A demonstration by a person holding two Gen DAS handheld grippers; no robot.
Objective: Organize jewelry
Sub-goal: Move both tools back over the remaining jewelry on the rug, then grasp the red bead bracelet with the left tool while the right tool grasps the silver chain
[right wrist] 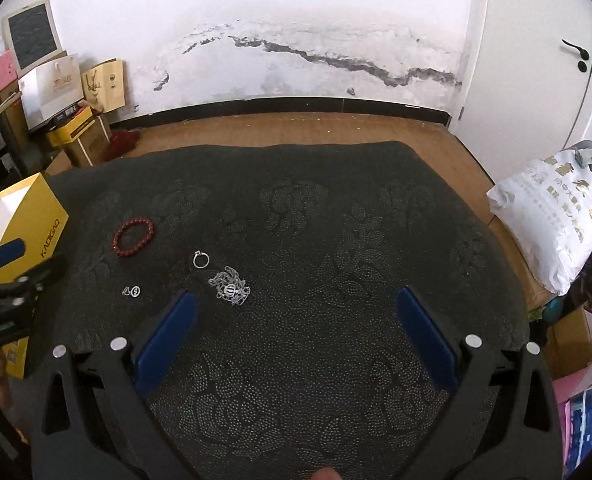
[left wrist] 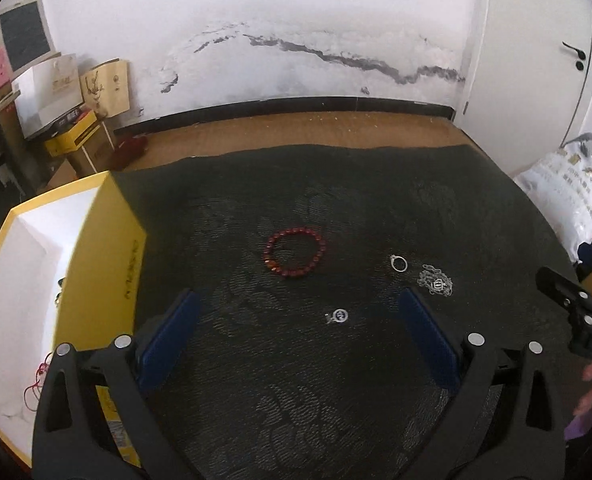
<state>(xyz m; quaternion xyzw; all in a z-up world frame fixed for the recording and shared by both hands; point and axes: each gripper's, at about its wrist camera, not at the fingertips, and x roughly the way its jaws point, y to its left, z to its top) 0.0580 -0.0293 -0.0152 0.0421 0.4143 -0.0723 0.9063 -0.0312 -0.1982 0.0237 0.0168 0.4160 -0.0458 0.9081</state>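
Here both tools are spread wide with nothing between their blue pads: the left gripper (left wrist: 300,300) hangs over a small silver pendant (left wrist: 338,316), and the right gripper (right wrist: 296,300) over bare dark embossed cloth (right wrist: 336,232).

The left wrist view alone looks down into the yellow box (left wrist: 96,260) at 9 o'clock, where a red cord (left wrist: 36,380) lies on the white lining; a small dark item sits near it, though it is too blurred to name.

The right wrist view shows only the box's outer wall, but resolves the silver chain necklace (right wrist: 230,290) better, with the ring (right wrist: 201,259) at its 11 o'clock and the red bead bracelet (right wrist: 133,236) further that way.

Beyond the cloth are wooden floor (right wrist: 296,128), a cracked, stained white wall (right wrist: 296,40), stacked boxes at 10 o'clock and a white sack (right wrist: 548,224) at 3 o'clock.
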